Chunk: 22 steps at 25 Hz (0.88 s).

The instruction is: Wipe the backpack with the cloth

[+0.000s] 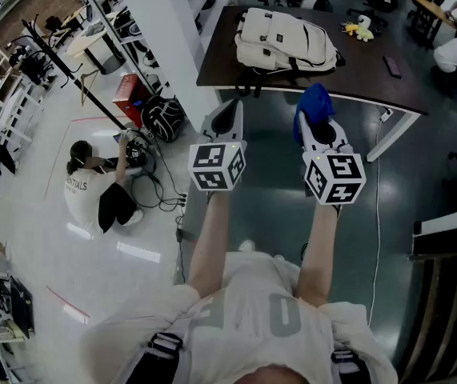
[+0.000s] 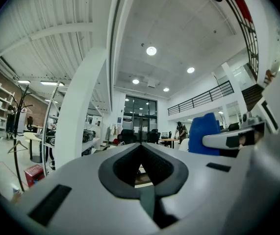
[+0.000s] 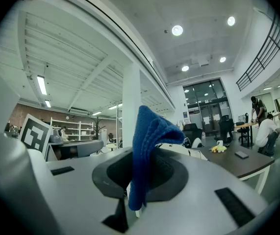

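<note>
You stand back from the dark desk (image 1: 372,86), and no wiping has begun. The pale backpack (image 1: 284,40) lies flat on the left part of the desk, its dark straps hanging over the near edge. It is well ahead of both grippers, and neither touches it. As I judge it, the step in hand is the approach: you have the cloth, but you have not yet reached the bag.

The next move calls for you to close in on the desk and carry your right gripper over the bag. Then tip it down so that the loose fold of cloth meets the fabric, not the hard jaw tips. A light bag may slide under rubbing, so your free gripper could press on it to steady it.

Your forearms reach forward from your chest, side by side and roughly parallel. Both grippers are held level and point toward the desk, with their marker cubes facing up.

The left gripper (image 1: 226,120) has its jaws closed tight together with nothing between them. The right gripper (image 1: 321,134) is clenched on the blue cloth (image 1: 314,104). The cloth stands up from the jaws in a thick fold and droops over their tips.

A small yellow toy (image 1: 358,29) sits on the desk to the right of the bag, clear of any wiping path.
</note>
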Available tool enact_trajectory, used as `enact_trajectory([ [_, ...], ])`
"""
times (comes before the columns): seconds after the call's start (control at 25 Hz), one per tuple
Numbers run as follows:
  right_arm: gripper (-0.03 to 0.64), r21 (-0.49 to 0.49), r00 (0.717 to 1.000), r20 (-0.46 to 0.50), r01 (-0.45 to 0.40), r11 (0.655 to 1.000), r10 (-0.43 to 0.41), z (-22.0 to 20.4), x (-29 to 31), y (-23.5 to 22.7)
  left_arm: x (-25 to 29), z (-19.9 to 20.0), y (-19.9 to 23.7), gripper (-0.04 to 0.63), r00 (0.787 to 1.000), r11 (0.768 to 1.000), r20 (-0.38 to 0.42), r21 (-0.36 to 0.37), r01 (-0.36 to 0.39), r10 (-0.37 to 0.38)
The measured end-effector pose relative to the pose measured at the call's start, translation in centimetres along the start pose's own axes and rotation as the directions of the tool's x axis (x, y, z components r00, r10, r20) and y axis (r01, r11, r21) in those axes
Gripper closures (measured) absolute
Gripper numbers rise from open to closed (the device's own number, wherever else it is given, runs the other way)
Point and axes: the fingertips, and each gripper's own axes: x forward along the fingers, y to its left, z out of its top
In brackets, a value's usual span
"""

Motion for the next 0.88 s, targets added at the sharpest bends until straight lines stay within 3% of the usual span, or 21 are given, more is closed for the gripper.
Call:
enact_trajectory([
  [0.64,0.578,-0.042,0.998,-0.037,-0.053,0.998,0.052,-1.2,0.4,-1.8,-0.2,-2.8,0.9,0.591,0.994,0.993,-0.034,-0.039,-0.108,0.107],
  [0.88,0.578,0.009,0.994,-0.056,-0.097,0.995,0.097,-2.8,4.6,-2.8,1.4,-4.5,4.7,0.591,0.984,0.982,-0.045,-0.078,-0.173,0.170],
])
